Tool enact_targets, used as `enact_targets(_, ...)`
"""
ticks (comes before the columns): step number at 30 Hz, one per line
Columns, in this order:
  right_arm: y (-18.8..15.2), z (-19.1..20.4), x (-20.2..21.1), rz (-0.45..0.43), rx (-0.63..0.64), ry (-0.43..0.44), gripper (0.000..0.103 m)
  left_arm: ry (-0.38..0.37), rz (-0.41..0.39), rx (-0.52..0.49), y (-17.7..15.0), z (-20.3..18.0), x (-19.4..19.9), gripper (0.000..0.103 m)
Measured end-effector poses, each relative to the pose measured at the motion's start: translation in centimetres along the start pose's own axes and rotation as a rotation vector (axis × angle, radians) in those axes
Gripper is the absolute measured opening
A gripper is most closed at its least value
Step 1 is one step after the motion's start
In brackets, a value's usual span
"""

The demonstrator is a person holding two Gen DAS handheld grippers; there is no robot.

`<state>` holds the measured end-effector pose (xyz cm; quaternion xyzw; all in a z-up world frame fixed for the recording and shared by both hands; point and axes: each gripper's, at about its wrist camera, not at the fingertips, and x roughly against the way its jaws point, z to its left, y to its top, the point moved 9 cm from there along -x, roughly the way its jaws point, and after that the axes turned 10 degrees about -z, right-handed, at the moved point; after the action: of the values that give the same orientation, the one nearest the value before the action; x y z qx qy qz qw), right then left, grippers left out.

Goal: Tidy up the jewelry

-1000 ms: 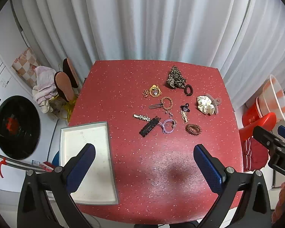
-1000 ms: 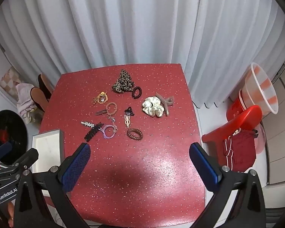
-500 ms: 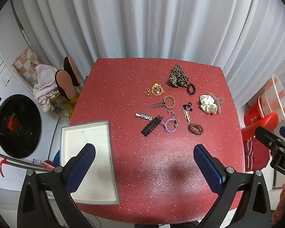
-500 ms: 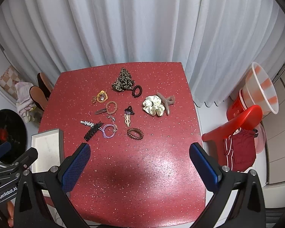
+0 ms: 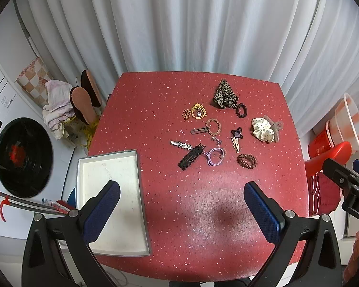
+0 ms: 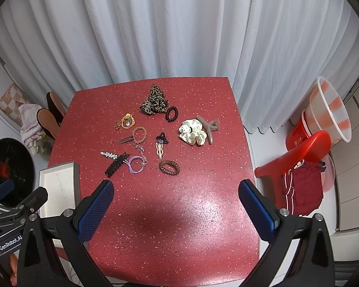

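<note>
Hair accessories (image 5: 217, 131) lay untouched on the surface (image 5: 203, 203); both my tools, left (image 5: 182, 211) and right (image 6: 176, 209), hung spread, so reaching came next.

tray (image 5: 107, 160): we see its near part covered by the left gripper (image 5: 182, 211) finger
tray, right wrist view (image 6: 59, 167): near edge hidden behind gripper bodies
small charm (image 5: 216, 140) by the braided ring: too small for us to identify
washing machine (image 5: 24, 153): cut off at the left edge
</note>
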<state>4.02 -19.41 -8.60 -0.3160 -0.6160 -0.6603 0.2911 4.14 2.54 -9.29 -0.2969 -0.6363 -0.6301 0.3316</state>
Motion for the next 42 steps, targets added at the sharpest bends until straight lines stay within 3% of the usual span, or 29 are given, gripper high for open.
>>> enact_targets(42,0.13,0.56,-0.04,0.009,0.006,0.003,0.103,0.008,0.013,0.005,0.09,0.29,-0.29,0.103)
